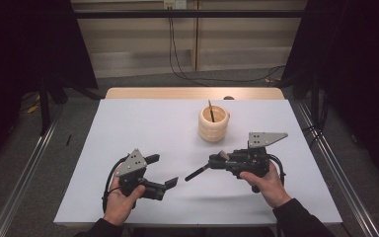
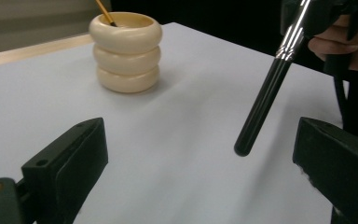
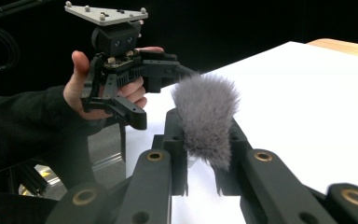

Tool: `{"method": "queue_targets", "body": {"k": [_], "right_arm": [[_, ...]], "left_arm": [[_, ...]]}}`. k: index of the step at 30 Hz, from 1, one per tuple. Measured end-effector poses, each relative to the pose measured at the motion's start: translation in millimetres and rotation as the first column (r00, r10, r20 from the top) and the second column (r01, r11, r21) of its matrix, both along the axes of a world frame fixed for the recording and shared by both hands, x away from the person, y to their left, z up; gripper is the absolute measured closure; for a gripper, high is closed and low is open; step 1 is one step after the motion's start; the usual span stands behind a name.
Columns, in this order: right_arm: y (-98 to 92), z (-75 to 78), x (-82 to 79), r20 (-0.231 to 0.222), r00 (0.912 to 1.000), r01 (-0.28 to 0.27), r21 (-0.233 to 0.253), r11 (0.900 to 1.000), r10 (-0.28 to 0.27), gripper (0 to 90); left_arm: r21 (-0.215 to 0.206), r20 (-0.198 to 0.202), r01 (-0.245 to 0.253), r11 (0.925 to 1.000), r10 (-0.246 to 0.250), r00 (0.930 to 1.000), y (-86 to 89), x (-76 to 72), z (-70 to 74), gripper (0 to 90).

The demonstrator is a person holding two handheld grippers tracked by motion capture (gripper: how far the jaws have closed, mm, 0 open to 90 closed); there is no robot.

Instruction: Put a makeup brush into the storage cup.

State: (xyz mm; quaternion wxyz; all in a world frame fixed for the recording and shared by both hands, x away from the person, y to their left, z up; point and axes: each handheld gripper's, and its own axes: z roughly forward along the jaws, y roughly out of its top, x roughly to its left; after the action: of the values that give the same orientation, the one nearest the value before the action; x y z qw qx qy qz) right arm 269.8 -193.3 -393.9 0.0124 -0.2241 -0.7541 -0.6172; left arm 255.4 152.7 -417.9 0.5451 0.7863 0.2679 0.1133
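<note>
I have the makeup brush [image 1: 203, 169] clamped in my right hand-held gripper [image 1: 216, 160], jaws closed on it just below the grey bristle tuft [image 3: 206, 119], with the black handle sticking out to the left, above the tabletop [image 1: 143, 128] and pointing toward my left hand-held gripper [image 1: 160, 172]. That left one hangs with its jaws spread wide and nothing between them; in its own view the handle's rounded end [image 2: 243, 148] sits between the two jaws but farther off. The cream ringed holder [image 1: 212, 123] stands at the far middle of the tabletop, a thin brush [image 1: 210, 111] already leaning inside. I judge I'm mid-carry, perhaps about to hand over. Next I'd either bring the left jaws around the handle, or swing the brush handle-down over the holder's mouth.
</note>
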Motion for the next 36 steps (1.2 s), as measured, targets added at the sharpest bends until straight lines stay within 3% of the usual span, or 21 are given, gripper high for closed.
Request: {"method": "queue_targets", "body": {"k": [1,8,11,18,21,24,30,36], "right_arm": [[-0.4,0.1,0.1,0.003,1.0000,0.004,-0.003,1.000,-0.004,77.5],[-5.3,1.6,1.5,0.005,0.9997,0.024,-0.012,1.000,-0.024,77.5],[-7.8,2.9,2.8,0.007,0.9992,0.040,-0.018,0.999,-0.040,77.5],[-9.8,5.8,5.6,0.029,0.9982,0.054,-0.051,0.997,-0.053,77.5],[-10.0,8.2,8.0,0.036,0.9978,0.057,-0.050,0.997,-0.056,77.4],[-11.3,11.4,11.1,0.041,0.9969,0.070,-0.060,0.996,-0.068,77.4],[-19.1,16.3,19.2,0.037,0.9925,0.119,-0.073,0.990,-0.117,77.5],[-29.4,27.1,28.3,0.051,0.9865,0.160,-0.082,0.984,-0.156,77.5]], "left_arm": [[-0.013,0.009,0.007,0.9999,-0.007,0.9999,2.7,0.0,-0.5,3.2],[0.004,0.037,-0.095,0.9955,0.095,0.9948,19.0,-6.1,0.0,2.4],[-0.008,0.051,-0.088,0.9961,0.088,0.9948,26.3,-9.9,-0.8,1.9],[-0.026,0.038,-0.156,0.9874,0.157,0.9869,40.8,-17.5,-6.6,2.0],[-0.015,0.039,-0.160,0.9870,0.160,0.9863,47.7,-18.9,-8.7,2.2],[-0.033,0.024,-0.180,0.9832,0.181,0.9833,52.7,-18.2,-11.2,2.2],[-0.040,0.047,-0.217,0.9753,0.219,0.9746,56.1,-15.1,-10.0,2.2],[-0.034,0.048,-0.211,0.9770,0.212,0.9761,56.0,-16.3,-12.8,2.2]]}}
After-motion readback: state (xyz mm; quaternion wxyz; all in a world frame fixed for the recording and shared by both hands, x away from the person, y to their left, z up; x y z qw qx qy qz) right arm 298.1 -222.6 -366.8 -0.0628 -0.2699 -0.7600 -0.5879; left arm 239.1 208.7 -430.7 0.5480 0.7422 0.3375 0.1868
